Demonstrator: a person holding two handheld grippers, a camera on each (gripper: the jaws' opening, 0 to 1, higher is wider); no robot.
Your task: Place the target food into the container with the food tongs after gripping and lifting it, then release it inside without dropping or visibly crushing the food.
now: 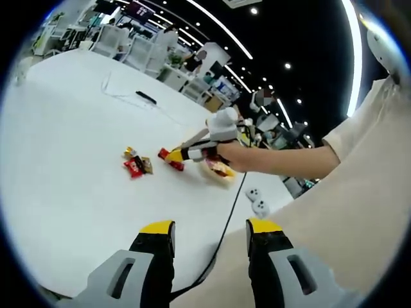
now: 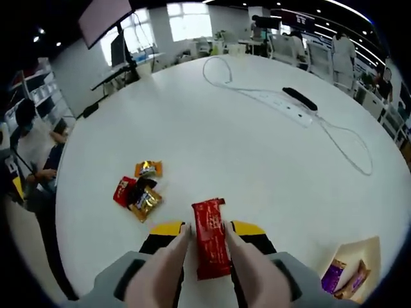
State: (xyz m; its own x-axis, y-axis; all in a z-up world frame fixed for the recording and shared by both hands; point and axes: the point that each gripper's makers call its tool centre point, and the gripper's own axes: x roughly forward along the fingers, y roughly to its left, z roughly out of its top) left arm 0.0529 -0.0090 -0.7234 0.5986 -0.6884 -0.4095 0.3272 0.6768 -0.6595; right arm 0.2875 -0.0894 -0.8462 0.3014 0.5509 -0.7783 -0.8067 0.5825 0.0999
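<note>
Between the 2 pale tong arms (image 2: 168,269) mounted on the right gripper (image 2: 209,253), a red snack packet (image 2: 210,239) is pinched and held just above the white table (image 2: 257,160), as seen in the right gripper view. The tongs are pressed against both sides of the packet, which stands lengthwise along the jaws. In the left gripper view the same right gripper (image 1: 192,153) is seen from the side, extended over the table at the end of a bare forearm (image 1: 282,157) in a short beige sleeve (image 1: 359,135), with the packet (image 1: 172,158) at its tip. The left gripper (image 1: 210,232) is held back over the near table edge, its yellow-tipped jaws set wide apart with nothing between them.

On the table, 3 small wrapped sweets (image 2: 138,189) are clustered to the left of the packet. A pale paper tray (image 2: 359,263) holding 2 wrapped pieces sits at the lower right. A white power strip (image 2: 282,106) with its cable and a dark remote (image 2: 300,98) lie farther back. Beyond the round table, desks, monitors and ceiling light strips of an open office are seen.
</note>
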